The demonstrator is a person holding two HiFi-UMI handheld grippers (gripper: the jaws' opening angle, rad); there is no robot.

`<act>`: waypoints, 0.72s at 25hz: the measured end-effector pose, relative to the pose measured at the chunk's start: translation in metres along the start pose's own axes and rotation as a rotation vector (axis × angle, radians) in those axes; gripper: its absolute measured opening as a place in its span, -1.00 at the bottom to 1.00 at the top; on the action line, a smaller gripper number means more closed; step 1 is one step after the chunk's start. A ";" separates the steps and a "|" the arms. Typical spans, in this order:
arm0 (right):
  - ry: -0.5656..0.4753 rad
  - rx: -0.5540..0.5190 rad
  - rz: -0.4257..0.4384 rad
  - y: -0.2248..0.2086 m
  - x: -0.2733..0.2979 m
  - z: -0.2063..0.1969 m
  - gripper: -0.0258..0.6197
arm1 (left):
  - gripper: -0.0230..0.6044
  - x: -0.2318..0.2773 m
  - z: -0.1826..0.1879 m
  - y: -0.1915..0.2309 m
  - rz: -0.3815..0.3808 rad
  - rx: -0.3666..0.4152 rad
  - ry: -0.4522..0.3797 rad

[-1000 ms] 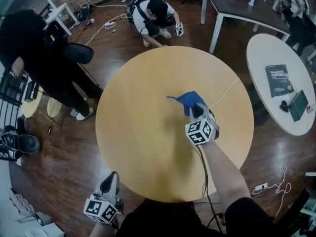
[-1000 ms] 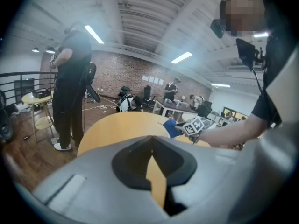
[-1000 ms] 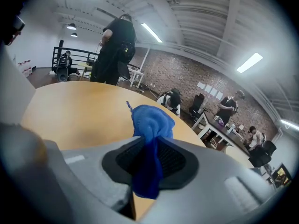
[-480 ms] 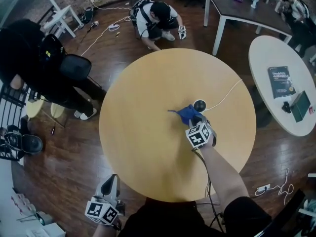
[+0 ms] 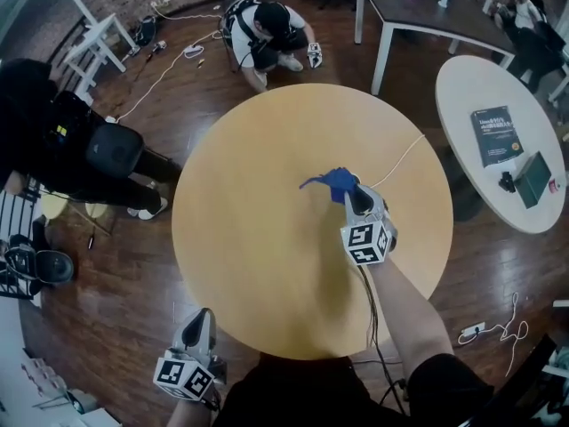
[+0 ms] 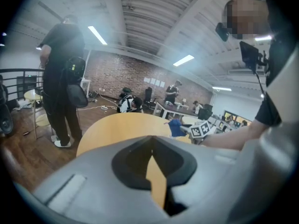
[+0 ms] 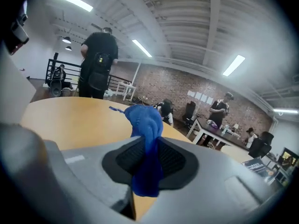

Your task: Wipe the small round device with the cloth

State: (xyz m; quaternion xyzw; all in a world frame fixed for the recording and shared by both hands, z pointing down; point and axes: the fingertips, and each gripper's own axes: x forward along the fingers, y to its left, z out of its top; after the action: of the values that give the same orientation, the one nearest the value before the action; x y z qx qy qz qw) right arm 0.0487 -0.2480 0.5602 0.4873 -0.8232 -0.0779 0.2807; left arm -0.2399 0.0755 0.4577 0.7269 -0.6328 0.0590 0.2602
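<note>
On the round wooden table [image 5: 258, 238], my right gripper [image 5: 354, 196] is shut on a blue cloth [image 5: 332, 183] that bunches out ahead of its tips. In the right gripper view the cloth [image 7: 145, 125] hangs pinched between the two dark pads of the right gripper [image 7: 147, 160]. The small round device is hidden under the cloth and gripper; only its pale cable [image 5: 400, 160] shows, running to the table's far right edge. My left gripper [image 5: 200, 320] hangs off the table's near left edge. Its jaws stand together with nothing in them, as the left gripper view [image 6: 152, 164] shows.
A person [image 5: 262, 29] crouches on the floor beyond the table, and another in black [image 5: 53, 140] stands at the left. A white round table [image 5: 462, 96] with a book [image 5: 493, 136] stands at the right, a dark table [image 5: 418, 7] behind. Cables lie on the floor [image 5: 484, 332].
Half a second ago the round device showed just right of the cloth. My right gripper has since pushed the cloth forward over it, as it was a second ago. The left gripper has not moved.
</note>
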 end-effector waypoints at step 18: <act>0.117 0.071 0.031 -0.006 0.018 -0.032 -0.66 | -0.91 0.001 0.001 -0.003 -0.007 0.007 0.010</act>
State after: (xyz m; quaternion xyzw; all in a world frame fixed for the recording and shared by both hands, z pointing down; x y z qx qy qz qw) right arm 0.0643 -0.2620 0.5914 0.4878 -0.8152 -0.0157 0.3119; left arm -0.2374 0.0741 0.4566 0.7296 -0.6289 0.0638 0.2610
